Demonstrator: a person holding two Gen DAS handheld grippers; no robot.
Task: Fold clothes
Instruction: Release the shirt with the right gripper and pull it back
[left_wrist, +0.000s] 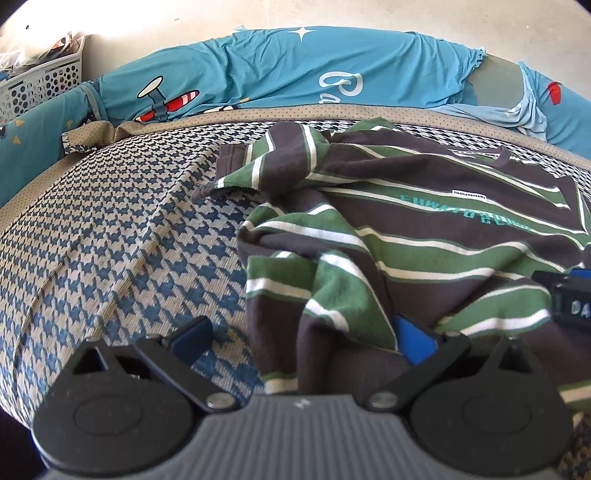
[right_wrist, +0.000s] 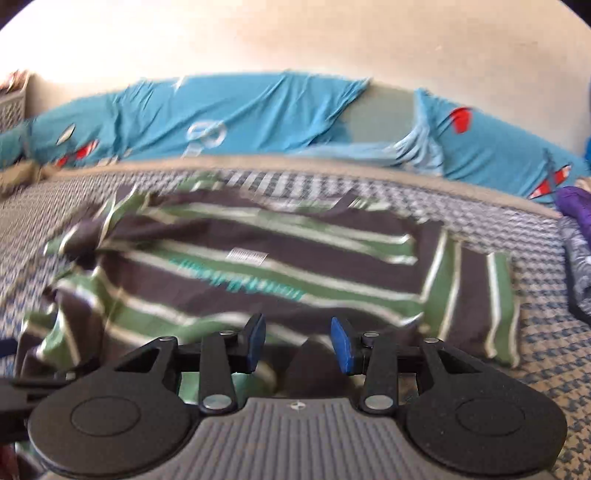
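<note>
A brown shirt with green and white stripes (left_wrist: 424, 229) lies spread on the houndstooth bed cover (left_wrist: 110, 240), its left sleeve and left edge crumpled. My left gripper (left_wrist: 303, 339) sits at the shirt's near left corner with its jaws wide apart; a fold of the hem lies between them and drapes over the right pad (left_wrist: 415, 345). In the blurred right wrist view the shirt (right_wrist: 258, 266) fills the middle. My right gripper (right_wrist: 300, 343) hovers over its near edge with a gap between the blue pads (right_wrist: 343, 345); a dark bump of cloth sits low between them, not pinched.
Blue printed bedding (left_wrist: 277, 66) runs along the wall behind the bed. A white perforated basket (left_wrist: 40, 81) stands at the far left. A purple garment (right_wrist: 576, 206) and grey patterned cloth (right_wrist: 580, 266) lie at the bed's right side. Part of the other gripper (left_wrist: 576, 302) shows at the right edge.
</note>
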